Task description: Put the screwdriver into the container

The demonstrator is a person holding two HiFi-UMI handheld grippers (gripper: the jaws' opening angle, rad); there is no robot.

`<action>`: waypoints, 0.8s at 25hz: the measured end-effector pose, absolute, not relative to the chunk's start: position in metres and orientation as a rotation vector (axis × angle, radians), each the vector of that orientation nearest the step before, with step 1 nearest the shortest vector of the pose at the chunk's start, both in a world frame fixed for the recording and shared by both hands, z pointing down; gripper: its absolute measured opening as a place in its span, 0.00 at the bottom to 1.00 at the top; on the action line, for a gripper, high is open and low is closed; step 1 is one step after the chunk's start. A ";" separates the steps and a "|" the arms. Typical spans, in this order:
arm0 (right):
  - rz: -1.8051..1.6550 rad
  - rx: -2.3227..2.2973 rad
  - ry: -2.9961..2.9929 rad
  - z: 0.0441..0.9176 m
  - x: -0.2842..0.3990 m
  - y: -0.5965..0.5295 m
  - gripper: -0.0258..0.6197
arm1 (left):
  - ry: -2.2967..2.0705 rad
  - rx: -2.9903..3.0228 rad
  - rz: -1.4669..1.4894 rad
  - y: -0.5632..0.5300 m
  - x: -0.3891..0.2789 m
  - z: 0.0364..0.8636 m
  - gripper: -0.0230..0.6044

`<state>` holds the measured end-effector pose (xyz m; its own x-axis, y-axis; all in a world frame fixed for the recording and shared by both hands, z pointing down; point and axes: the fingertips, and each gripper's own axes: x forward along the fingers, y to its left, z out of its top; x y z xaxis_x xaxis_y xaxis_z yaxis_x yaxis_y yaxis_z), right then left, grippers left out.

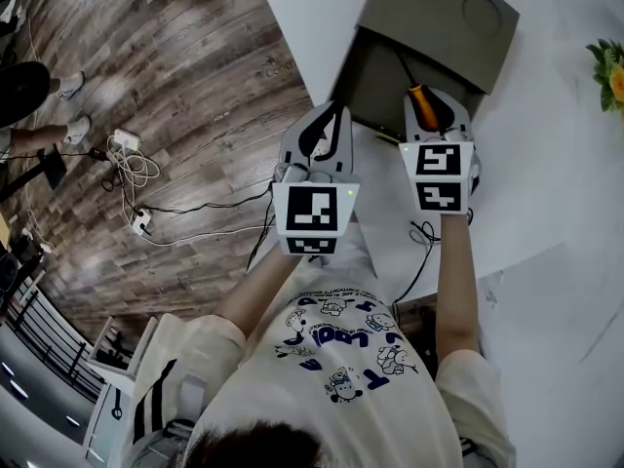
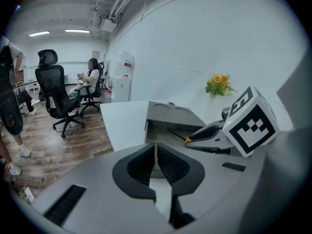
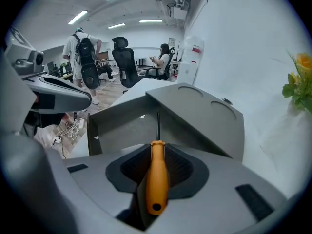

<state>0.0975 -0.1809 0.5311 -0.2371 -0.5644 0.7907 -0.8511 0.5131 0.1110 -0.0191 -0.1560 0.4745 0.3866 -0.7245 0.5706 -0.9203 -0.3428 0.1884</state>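
A screwdriver with an orange handle (image 3: pixel 157 177) lies between the jaws of my right gripper (image 3: pixel 157 150), which is shut on it. Its thin dark shaft points into the open front of the grey container (image 3: pixel 195 106). In the head view the right gripper (image 1: pixel 426 94) hangs just over the container's (image 1: pixel 439 18) opening with the screwdriver (image 1: pixel 425 108) in it. My left gripper (image 1: pixel 327 125) is beside it on the left, shut and empty. The left gripper view shows its own jaws (image 2: pixel 156 147) meeting, the container (image 2: pixel 168 113) ahead and the screwdriver's tip end (image 2: pixel 186 140) at the right.
The container stands near the edge of a white table (image 1: pixel 322 18). A small bunch of flowers (image 1: pixel 609 71) is at the table's far right. Cables and a power strip (image 1: pixel 132 164) lie on the wooden floor to the left. People and office chairs (image 2: pixel 61 96) are further back.
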 end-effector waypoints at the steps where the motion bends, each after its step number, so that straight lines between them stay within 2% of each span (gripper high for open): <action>1: 0.441 1.169 -1.928 0.531 0.098 -0.181 0.21 | -1.411 2.168 0.539 -0.156 -0.020 0.474 0.08; 5: 0.473 1.203 -1.937 0.526 0.100 -0.185 0.25 | -1.417 2.171 0.534 -0.158 -0.024 0.472 0.08; 10: 0.489 1.304 -1.972 0.502 0.105 -0.189 0.24 | -1.428 2.184 0.511 -0.160 -0.027 0.462 0.08; 16: 0.471 1.446 -2.012 0.466 0.108 -0.180 0.15 | -1.430 2.235 0.473 -0.160 -0.023 0.440 0.08; 20: 0.488 1.524 -2.033 0.444 0.105 -0.167 0.13 | -1.426 2.272 0.447 -0.158 -0.020 0.422 0.08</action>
